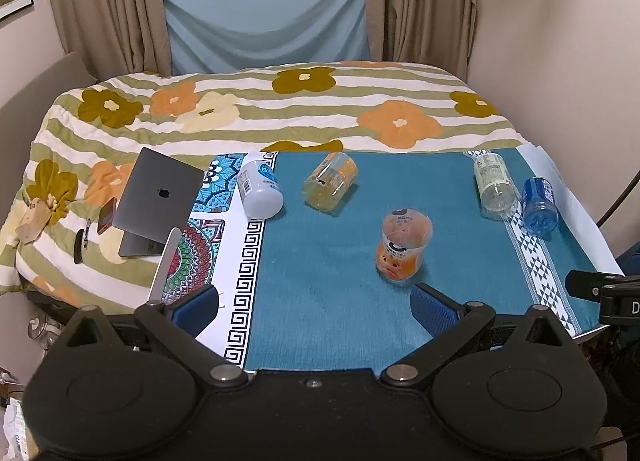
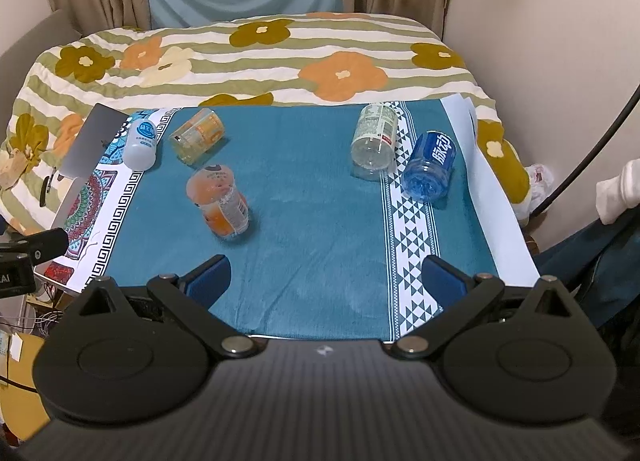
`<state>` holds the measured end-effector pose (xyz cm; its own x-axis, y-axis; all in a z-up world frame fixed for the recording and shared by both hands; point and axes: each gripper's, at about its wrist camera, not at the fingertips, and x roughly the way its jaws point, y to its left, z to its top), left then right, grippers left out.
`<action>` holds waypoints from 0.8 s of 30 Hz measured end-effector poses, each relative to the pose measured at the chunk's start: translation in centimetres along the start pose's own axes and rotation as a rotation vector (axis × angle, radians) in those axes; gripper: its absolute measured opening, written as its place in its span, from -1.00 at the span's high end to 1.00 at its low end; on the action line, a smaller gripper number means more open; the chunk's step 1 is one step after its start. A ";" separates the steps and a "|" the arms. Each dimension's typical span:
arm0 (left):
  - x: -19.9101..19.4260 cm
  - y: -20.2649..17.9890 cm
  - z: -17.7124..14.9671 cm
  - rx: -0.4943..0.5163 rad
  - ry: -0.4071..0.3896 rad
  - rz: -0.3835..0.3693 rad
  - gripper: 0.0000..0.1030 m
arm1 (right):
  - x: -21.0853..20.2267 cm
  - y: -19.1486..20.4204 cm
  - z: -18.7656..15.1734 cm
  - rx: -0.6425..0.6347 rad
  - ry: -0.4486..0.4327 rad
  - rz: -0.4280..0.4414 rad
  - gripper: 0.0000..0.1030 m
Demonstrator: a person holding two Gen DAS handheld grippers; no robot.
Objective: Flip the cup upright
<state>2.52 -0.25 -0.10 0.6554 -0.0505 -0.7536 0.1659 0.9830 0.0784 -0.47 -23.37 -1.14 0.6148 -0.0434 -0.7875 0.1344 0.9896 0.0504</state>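
An orange clear-plastic cup [image 1: 403, 247] lies tipped on a teal woven cloth [image 1: 340, 321], its long axis running toward the left gripper [image 1: 316, 303] — base nearest. Both grippers — the right gripper [image 2: 326, 279] too — have fingers spread wide, holding nothing. Four other cylindrical containers lie toppled farther back.

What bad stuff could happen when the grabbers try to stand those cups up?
1. The cups lie on their sides, like the orange cup, so a nudge from a finger could probably roll it away.
2. The clear cup and blue cup sit close together; grabbing one might knock the other toward the cloth's right edge.
3. The white cup lies near the laptop and could bump it.
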 end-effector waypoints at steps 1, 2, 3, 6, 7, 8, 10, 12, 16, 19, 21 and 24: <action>0.0 0.0 0.0 0.000 0.000 0.000 -1.00 | 0.0 0.0 0.0 0.001 0.001 0.000 -1.00; 0.0 0.0 0.0 -0.001 0.000 0.001 -1.00 | 0.0 0.0 0.0 0.001 0.002 0.000 -1.00; 0.0 0.0 0.0 -0.001 0.000 0.000 -1.00 | 0.0 0.0 0.0 0.002 0.002 0.000 -1.00; 0.1 0.1 0.0 -0.003 0.001 0.001 -1.00 | 0.0 0.0 0.0 0.001 0.001 0.000 -1.00; 0.1 0.2 -0.1 -0.003 0.001 0.001 -1.00 | 0.0 0.0 0.0 0.001 0.002 0.000 -1.00; 0.1 0.2 -0.1 -0.003 0.001 0.001 -1.00 | 0.0 0.0 0.0 0.001 0.002 0.000 -1.00; 0.1 0.3 -0.1 -0.003 0.000 0.002 -1.00 | 0.0 0.0 0.0 0.001 0.002 0.000 -1.00; 0.1 0.3 -0.1 -0.003 0.000 0.002 -1.00 | 0.0 0.1 0.0 -0.001 0.001 0.002 -1.00; 0.1 0.3 -0.1 -0.003 0.000 0.002 -1.00 | 0.0 0.1 0.0 -0.001 0.001 0.002 -1.00; 0.1 0.3 -0.1 -0.003 -0.001 0.002 -1.00 | 0.0 0.2 0.0 -0.001 0.001 -0.001 -1.00; 0.1 0.3 -0.1 -0.003 -0.001 0.001 -1.00 | 0.1 0.2 0.0 -0.001 0.000 -0.001 -1.00; 0.1 0.3 -0.1 -0.003 0.000 0.001 -1.00 | 0.0 0.3 0.0 -0.003 -0.001 -0.003 -1.00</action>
<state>2.62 0.09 -0.21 0.6559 -0.0493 -0.7533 0.1627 0.9837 0.0772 -0.44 -23.11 -1.17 0.6153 -0.0463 -0.7870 0.1340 0.9899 0.0465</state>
